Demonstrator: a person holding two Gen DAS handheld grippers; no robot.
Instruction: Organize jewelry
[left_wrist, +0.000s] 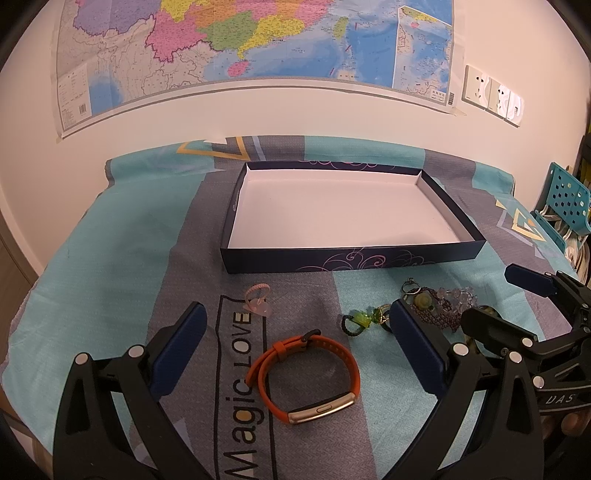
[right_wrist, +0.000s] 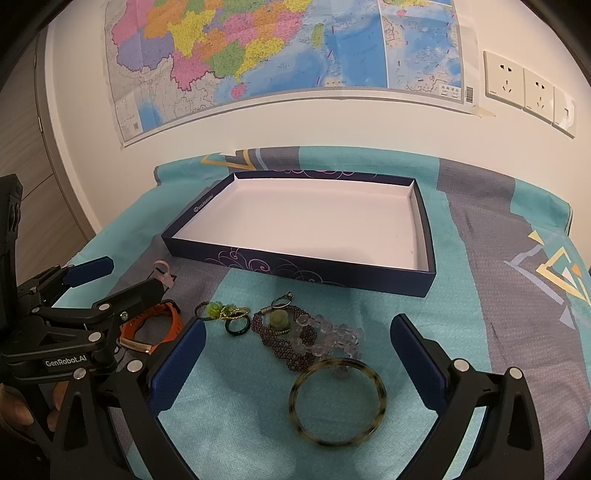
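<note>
Flat, orange wristband, clasp boxward.

Shallow navy box, white inside, sits open at far centre. Near it on the cloth: orange wristband lying flat near-left, pink ring beyond it. Right of those: green charm cluster, purple beaded bracelet, clear bead bracelet, tortoiseshell bangle flat, nearest.

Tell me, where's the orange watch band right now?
The orange watch band lies on the bedspread between the open fingers of the left tool, in front of the navy box, with the pink ring just beyond it.
</note>
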